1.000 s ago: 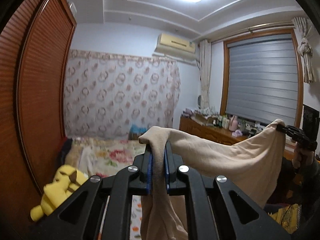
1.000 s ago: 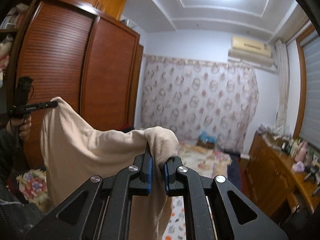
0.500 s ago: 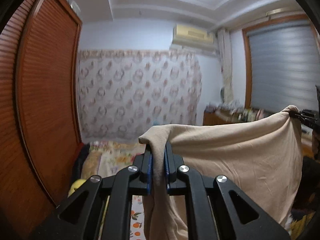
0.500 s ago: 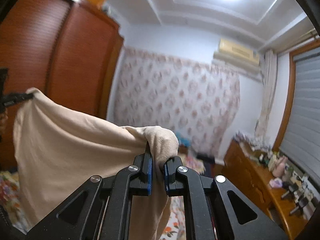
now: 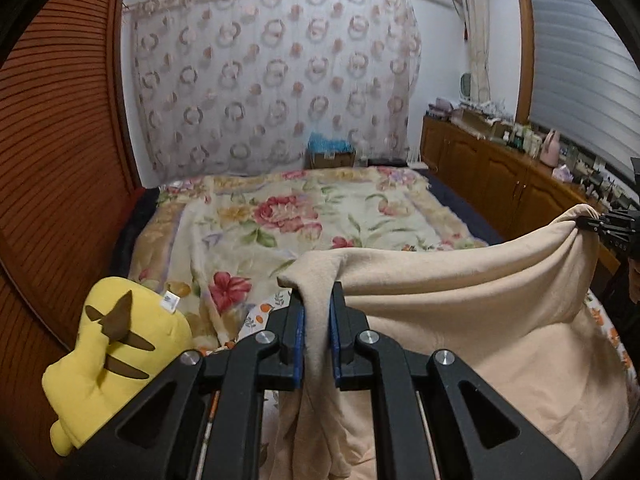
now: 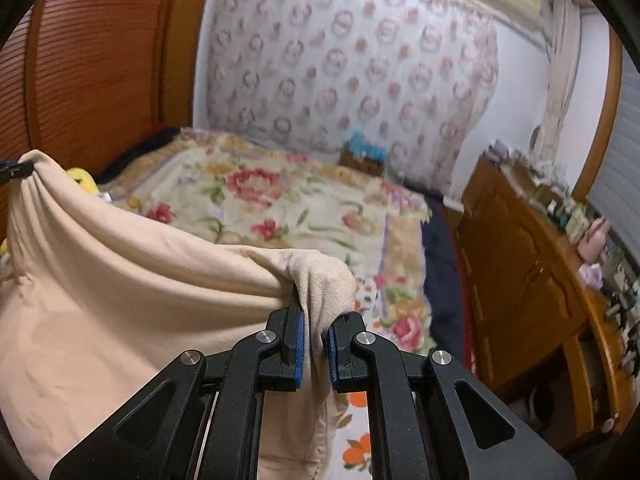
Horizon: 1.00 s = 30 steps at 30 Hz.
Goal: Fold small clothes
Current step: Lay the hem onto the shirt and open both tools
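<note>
Holding the soft beige knit garment point(image 5: 460, 300) stretched between both tools, I judge this to be the lay-out step: the cloth is spread in the air over the bed so it can go down flat before any fold is made. My left gripper point(image 5: 318, 322) is clamped on one bunched top corner, blue pads pressed tight against the fabric, and my right gripper point(image 6: 314, 338) is pinched the same way on the opposite top corner. In the left wrist view the far corner sits in the other tool at the right edge; in the right wrist view it sits at the left edge.

The garment hangs between the two grips over the near end of the floral bedspread with red roses point(image 5: 280, 216). Its top edge sags in a shallow curve, and the body drapes downward below the tools, the lower part seeming to rest on the orange-printed white sheet point(image 6: 356, 448). Its long axis, as held, runs side to side from one grip to the other, across the bed, not toward the patterned curtain point(image 5: 272, 80). Which end is neck or hem I cannot tell.

The next move, as I read it, calls for lowering both corners evenly, keeping the edge taut so the cloth lands without wrinkles, clear of the yellow plush toy point(image 5: 116, 352) on the left.
</note>
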Each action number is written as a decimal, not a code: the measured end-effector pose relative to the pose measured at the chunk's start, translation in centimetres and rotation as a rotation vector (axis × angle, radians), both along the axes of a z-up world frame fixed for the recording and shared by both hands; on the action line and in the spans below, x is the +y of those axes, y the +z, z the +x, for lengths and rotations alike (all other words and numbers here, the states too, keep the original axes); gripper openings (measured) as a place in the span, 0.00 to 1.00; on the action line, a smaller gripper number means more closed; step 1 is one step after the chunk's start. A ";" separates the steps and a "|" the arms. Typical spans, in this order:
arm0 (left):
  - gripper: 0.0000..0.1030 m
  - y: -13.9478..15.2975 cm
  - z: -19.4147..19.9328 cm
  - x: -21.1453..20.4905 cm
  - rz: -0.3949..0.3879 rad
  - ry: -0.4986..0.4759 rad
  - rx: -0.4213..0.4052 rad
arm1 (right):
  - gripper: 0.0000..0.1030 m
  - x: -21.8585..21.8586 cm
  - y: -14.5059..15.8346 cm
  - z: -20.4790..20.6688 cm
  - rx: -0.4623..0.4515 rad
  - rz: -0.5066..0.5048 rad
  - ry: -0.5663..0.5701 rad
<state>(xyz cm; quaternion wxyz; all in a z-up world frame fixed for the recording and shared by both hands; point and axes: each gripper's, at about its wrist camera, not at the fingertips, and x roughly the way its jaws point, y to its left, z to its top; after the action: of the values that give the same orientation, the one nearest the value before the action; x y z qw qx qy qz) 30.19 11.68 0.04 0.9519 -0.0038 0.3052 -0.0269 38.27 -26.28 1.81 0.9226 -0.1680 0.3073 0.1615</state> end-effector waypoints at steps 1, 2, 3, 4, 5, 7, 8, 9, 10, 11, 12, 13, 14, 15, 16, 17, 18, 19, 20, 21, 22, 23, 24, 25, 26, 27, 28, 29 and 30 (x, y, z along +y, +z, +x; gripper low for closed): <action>0.08 -0.2 0.4 0.0 0.000 -0.003 0.008 | 0.06 0.0 -0.7 0.5 0.013 -0.005 -0.006; 0.08 -0.5 0.6 0.1 0.000 -0.005 0.019 | 0.07 0.2 -1.1 0.8 0.022 -0.006 -0.008; 0.08 -0.7 0.9 0.2 0.001 -0.007 0.027 | 0.07 0.1 -1.6 1.5 0.036 -0.005 -0.010; 0.09 -1.0 1.4 0.1 0.005 -0.014 0.037 | 0.07 0.0 -2.3 2.3 0.051 -0.005 -0.014; 0.10 -1.0 1.7 0.2 0.011 -0.018 0.044 | 0.07 0.1 -2.5 2.5 0.059 -0.004 -0.016; 0.11 -1.1 2.5 0.2 0.023 -0.027 0.061 | 0.07 0.1 -3.2 3.4 0.078 -0.003 -0.016; 0.11 -1.2 2.8 0.3 0.023 -0.032 0.068 | 0.07 0.1 -3.3 3.7 0.086 0.001 -0.015; 0.12 -1.3 3.1 0.2 0.021 -0.042 0.079 | 0.07 0.3 -3.4 4.0 0.094 0.006 -0.015; 0.14 -1.5 3.4 0.3 0.021 -0.050 0.090 | 0.07 0.4 -3.5 4.4 0.102 0.010 -0.017; 0.19 -1.6 3.7 0.4 0.024 -0.057 0.101 | 0.07 0.4 -3.7 4.7 0.111 0.016 -0.020; 0.24 -1.8 3.8 0.4 0.030 -0.061 0.108 | 0.11 0.6 -3.8 4.9 0.122 0.021 -0.021; 0.31 -1.9 3.7 0.5 0.036 -0.062 0.114 | 0.13 0.6 -4.2 5.2 0.134 0.023 -0.027; 0.31 -1.9 3.5 0.6 0.036 -0.069 0.116 | 0.15 0.6 -4.4 5.2 0.140 0.024 -0.032; 0.32 -1.9 3.4 0.8 0.033 -0.073 0.119 | 0.21 0.6 -4.6 5.1 0.149 0.024 -0.035; 0.38 -1.9 3.1 1.0 0.026 -0.074 0.128 | 0.22 0.5 -4.8 5.1 0.157 0.017 -0.042; 0.42 -2.0 2.8 1.2 0.024 -0.074 0.135 | 0.23 0.4 -5.1 5.0 0.169 0.013 -0.049; 0.43 -2.1 2.5 1.4 0.021 -0.077 0.141 | 0.23 0.2 -5.2 4.8 0.179 0.014 -0.049; 0.46 -2.2 1.9 1.4 0.018 -0.085 0.150 | 0.24 0.0 -5.4 4.3 0.189 0.015 -0.047; 0.50 -2.4 1.5 1.4 0.015 -0.087 0.156 | 0.24 -0.3 -5.4 3.9 0.189 0.015 -0.045; 0.52 -2.7 0.8 1.4 0.009 -0.090 0.164 | 0.27 -0.5 -5.4 3.5 0.190 0.019 -0.040; 0.54 -2.9 0.2 1.5 0.003 -0.091 0.169 | 0.31 -0.9 -5.3 2.7 0.195 0.032 -0.029; 0.54 -3.2 -0.3 1.5 0.000 -0.089 0.175 | 0.34 -1.2 -5.2 2.2 0.195 0.039 -0.027; 0.54 -3.6 -1.0 1.5 -0.002 -0.079 0.184 | 0.39 -1.4 -5.2 1.6 0.196 0.045 -0.028; 0.54 -4.0 -1.7 1.6 0.001 -0.066 0.192 | 0.39 -1.9 -5.1 0.6 0.199 0.061 -0.031; 0.54 -4.4 -2.5 1.5 0.002 -0.054 0.202 | 0.40 -2.3 -5.0 -0.3 0.204 0.082 -0.026; 0.54 -4.8 -3.2 1.4 -0.004 -0.046 0.216 | 0.40 -2.7 -5.0 -1.2 0.215 0.104 -0.017; 0.54 -5.3 -3.6 1.5 -0.008 -0.038 0.236 | 0.40 -3.0 -5.1 -1.9 0.227 0.117 -0.012; 0.54 -5.8 -3.9 1.4 -0.002 -0.029 0.257 | 0.40 -3.3 -5.2 -3.0 0.242 0.134 -0.003; 0.54 -6.3 -4.3 1.3 0.006 -0.022 0.277 | 0.40 -3.5 -5.3 -3.6 0.251 0.141 0.003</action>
<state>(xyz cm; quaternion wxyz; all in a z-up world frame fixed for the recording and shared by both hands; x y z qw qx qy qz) 25.94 12.97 -6.27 0.9004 -0.0011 0.4336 -0.0354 34.70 -29.78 -3.52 0.8863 -0.0818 0.4076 0.2039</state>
